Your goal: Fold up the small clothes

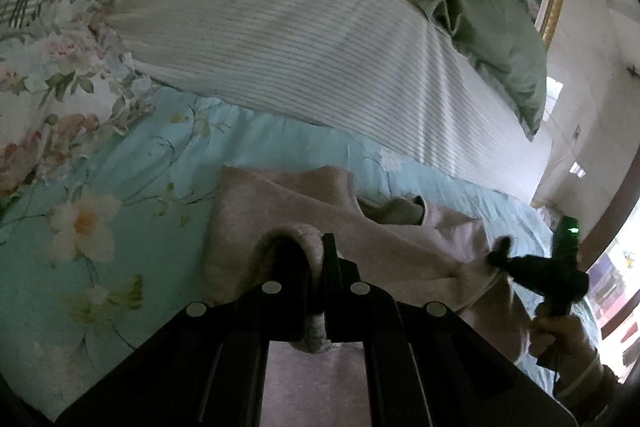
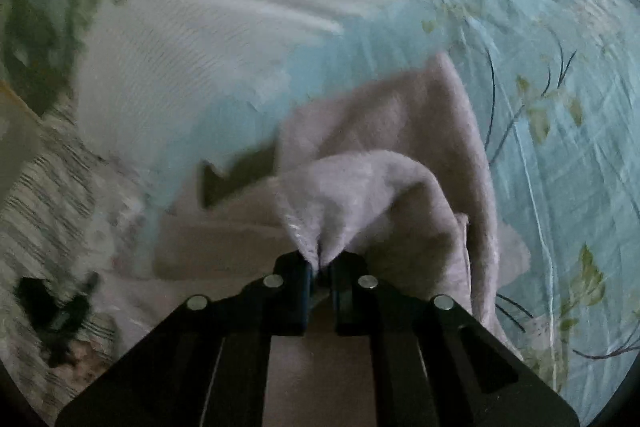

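Left wrist view: your left gripper [image 1: 316, 267] is clamped on a fold of the pale pink garment [image 1: 400, 247], fabric bunched between the closed jaws. The garment lies on the turquoise floral sheet [image 1: 120, 187], just in front of the striped white pillow [image 1: 280, 47]. A green cushion [image 1: 488, 39] sits right of that pillow. Your right gripper [image 1: 500, 255] pinches the garment's right edge, with your hand [image 1: 560, 339] on its handle.

Right wrist view: your right gripper [image 2: 320, 267] has its jaws together on a puckered bit of the pink garment [image 2: 380, 187], which lies below the pillow [image 2: 200, 27] on the sheet [image 2: 560, 147]. The left part of the picture is blurred.
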{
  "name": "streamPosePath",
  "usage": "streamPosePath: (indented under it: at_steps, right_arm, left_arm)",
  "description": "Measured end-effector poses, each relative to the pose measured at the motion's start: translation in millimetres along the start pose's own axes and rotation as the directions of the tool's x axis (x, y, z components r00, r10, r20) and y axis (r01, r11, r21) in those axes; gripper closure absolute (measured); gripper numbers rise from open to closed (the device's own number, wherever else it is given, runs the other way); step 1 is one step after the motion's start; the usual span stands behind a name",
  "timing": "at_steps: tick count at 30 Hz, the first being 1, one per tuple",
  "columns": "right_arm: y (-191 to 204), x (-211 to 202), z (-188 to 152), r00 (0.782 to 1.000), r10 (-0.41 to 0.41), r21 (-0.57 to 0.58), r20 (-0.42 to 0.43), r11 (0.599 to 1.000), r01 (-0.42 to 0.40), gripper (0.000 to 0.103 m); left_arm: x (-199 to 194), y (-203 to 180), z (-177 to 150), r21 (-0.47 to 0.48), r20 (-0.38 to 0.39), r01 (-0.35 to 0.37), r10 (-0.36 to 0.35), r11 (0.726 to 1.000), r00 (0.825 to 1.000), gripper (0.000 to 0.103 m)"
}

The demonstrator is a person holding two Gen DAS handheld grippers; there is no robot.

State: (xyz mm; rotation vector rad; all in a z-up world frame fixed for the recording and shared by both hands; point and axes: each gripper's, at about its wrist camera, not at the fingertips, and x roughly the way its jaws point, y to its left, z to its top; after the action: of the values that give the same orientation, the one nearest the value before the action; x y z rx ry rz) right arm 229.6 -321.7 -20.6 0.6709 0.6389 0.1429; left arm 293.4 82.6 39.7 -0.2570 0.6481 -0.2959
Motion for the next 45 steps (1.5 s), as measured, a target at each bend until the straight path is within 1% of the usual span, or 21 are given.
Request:
streamPosePath:
  at_steps: [4, 6, 10, 13, 14, 15, 16, 17, 19, 20, 21, 24, 25, 27, 30, 32, 35, 36, 39, 42, 45]
  right_arm:
    - [12, -28, 19, 0.992, 0.02, -0.028, 0.127, 0.999, -0.016, 0.095]
    - [12, -22, 32, 0.992, -0.005, -0.015, 0.125, 1.0, 0.007, 0.095]
    - [-7, 20, 45, 0.993, -0.11, 0.036, 0.036, 0.993, 0.108, 0.094]
    - [-30, 46, 42, 0.989, -0.143, 0.115, -0.037, 0.982, 0.147, 0.084]
    - [-35, 47, 40, 0.989, -0.144, 0.132, -0.04, 0.98, 0.148, 0.077]
    - [-37, 45, 39, 0.99, -0.139, 0.144, -0.031, 0.979, 0.142, 0.064]
    - [-38, 37, 36, 0.993, -0.121, 0.155, -0.009, 0.98, 0.121, 0.055]
    - [-38, 28, 34, 0.995, -0.102, 0.157, 0.015, 0.983, 0.099, 0.053]
    - [-33, 6, 28, 0.996, -0.072, 0.123, 0.055, 0.99, 0.065, 0.053]
    - [-28, -2, 25, 0.996, -0.056, 0.096, 0.063, 0.994, 0.049, 0.053]
    - [-22, -9, 21, 0.997, -0.038, 0.063, 0.06, 0.997, 0.034, 0.053]
    - [0, 0, 3, 0.997, -0.006, -0.072, -0.077, 0.997, 0.0, 0.053]
    - [4, 8, -3, 0.992, -0.024, -0.108, -0.124, 0.994, 0.011, 0.053]
    - [12, 33, -15, 0.968, -0.094, -0.207, -0.232, 0.977, 0.046, 0.053]
    - [13, 60, -11, 0.946, -0.16, -0.269, -0.281, 0.96, 0.083, 0.053]
    - [12, 70, 6, 0.949, -0.178, -0.276, -0.261, 0.955, 0.104, 0.055]
    - [4, 72, 45, 0.961, -0.242, -0.251, -0.134, 0.946, 0.203, 0.055]
    - [1, 69, 53, 0.966, -0.238, -0.222, -0.103, 0.952, 0.211, 0.055]
    - [-16, 45, 75, 0.967, -0.254, -0.078, 0.028, 0.964, 0.256, 0.053]
    - [-22, 20, 67, 0.977, -0.204, -0.013, 0.058, 0.979, 0.205, 0.051]
    - [-15, -4, 37, 0.988, -0.144, -0.026, 0.055, 0.989, 0.145, 0.046]
  left_arm:
    - [4, 5, 19, -0.003, 0.019, -0.063, 0.063, 0.998, 0.998, 0.099]
    - [20, 8, 30, -0.011, 0.009, -0.125, 0.125, 0.992, 0.992, 0.099]
    - [70, 19, 39, -0.03, -0.059, -0.165, 0.163, 0.986, 0.985, 0.099]
    - [109, 24, 34, 0.012, -0.124, -0.229, 0.229, 0.973, 0.966, 0.098]
    - [118, 26, 31, 0.027, -0.144, -0.252, 0.254, 0.967, 0.957, 0.097]
    - [123, 27, 29, 0.029, -0.161, -0.262, 0.264, 0.965, 0.951, 0.096]
    - [123, 31, 27, 0.013, -0.179, -0.261, 0.259, 0.965, 0.949, 0.096]
    - [119, 34, 26, -0.004, -0.178, -0.247, 0.242, 0.969, 0.954, 0.094]
    - [98, 35, 23, -0.028, -0.15, -0.218, 0.211, 0.976, 0.966, 0.079]
    - [88, 33, 20, -0.026, -0.139, -0.218, 0.212, 0.976, 0.967, 0.062]
    - [78, 30, 16, -0.021, -0.125, -0.213, 0.209, 0.977, 0.97, 0.056]
    - [56, 7, -6, 0.016, -0.13, -0.112, 0.113, 0.994, 0.985, 0.056]
    - [58, -7, -18, 0.047, -0.172, -0.05, 0.057, 0.998, 0.983, 0.055]
    - [73, -29, -37, 0.111, -0.261, 0.004, 0.025, 0.994, 0.965, 0.055]
    - [108, -49, -53, 0.219, -0.362, -0.001, 0.082, 0.976, 0.928, 0.055]
    - [137, -51, -49, 0.277, -0.377, -0.047, 0.154, 0.96, 0.914, 0.055]
    - [160, -38, -15, 0.244, -0.338, -0.102, 0.183, 0.964, 0.923, 0.058]
    - [163, -32, -2, 0.217, -0.323, -0.122, 0.19, 0.968, 0.927, 0.063]
    - [160, -8, 41, 0.113, -0.227, -0.222, 0.242, 0.969, 0.943, 0.061]
    - [140, 19, 62, -0.013, -0.175, -0.259, 0.253, 0.966, 0.952, 0.053]
    - [109, 33, 49, -0.083, -0.154, -0.218, 0.204, 0.972, 0.967, 0.053]
